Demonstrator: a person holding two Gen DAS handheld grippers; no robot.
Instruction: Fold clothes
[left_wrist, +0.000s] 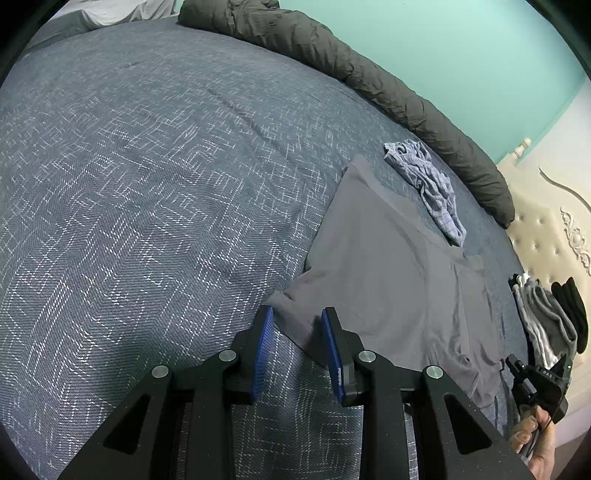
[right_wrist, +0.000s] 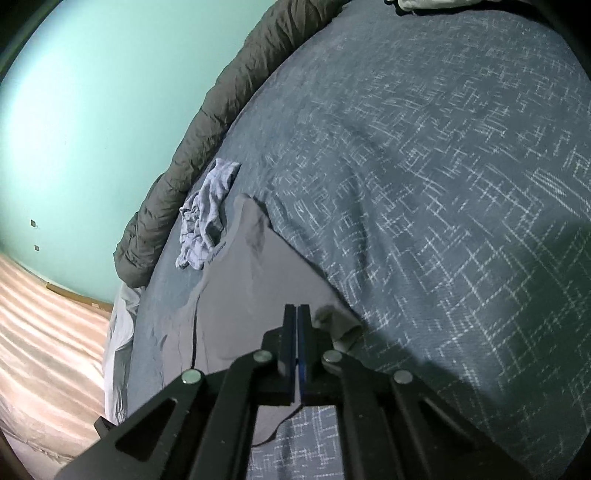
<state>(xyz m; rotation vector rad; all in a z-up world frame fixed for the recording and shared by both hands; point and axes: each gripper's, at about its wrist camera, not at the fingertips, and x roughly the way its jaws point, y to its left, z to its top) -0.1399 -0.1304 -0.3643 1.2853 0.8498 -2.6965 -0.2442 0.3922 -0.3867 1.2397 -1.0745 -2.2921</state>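
Note:
A grey pair of boxer briefs (left_wrist: 388, 280) lies spread flat on the bed. My left gripper (left_wrist: 297, 314) is open, and its blue pads (left_wrist: 263, 350) straddle the garment's near left corner. In the right wrist view the same grey briefs (right_wrist: 251, 295) lie under my right gripper (right_wrist: 297, 308). It is shut, pads pressed together, and I see no cloth between them. A small raised fold (right_wrist: 338, 326) sits just right of its tips. The right gripper (left_wrist: 541, 380), held in a hand, shows at the garment's right edge.
A crumpled blue plaid garment (left_wrist: 424, 184) (right_wrist: 207, 218) lies beyond the briefs. A rolled dark grey duvet (left_wrist: 388, 85) runs along the bed's far edge. Folded grey and black clothes (left_wrist: 550, 321) are stacked by the cream headboard (left_wrist: 554, 221). The patterned blue bedspread (left_wrist: 147, 184) stretches left.

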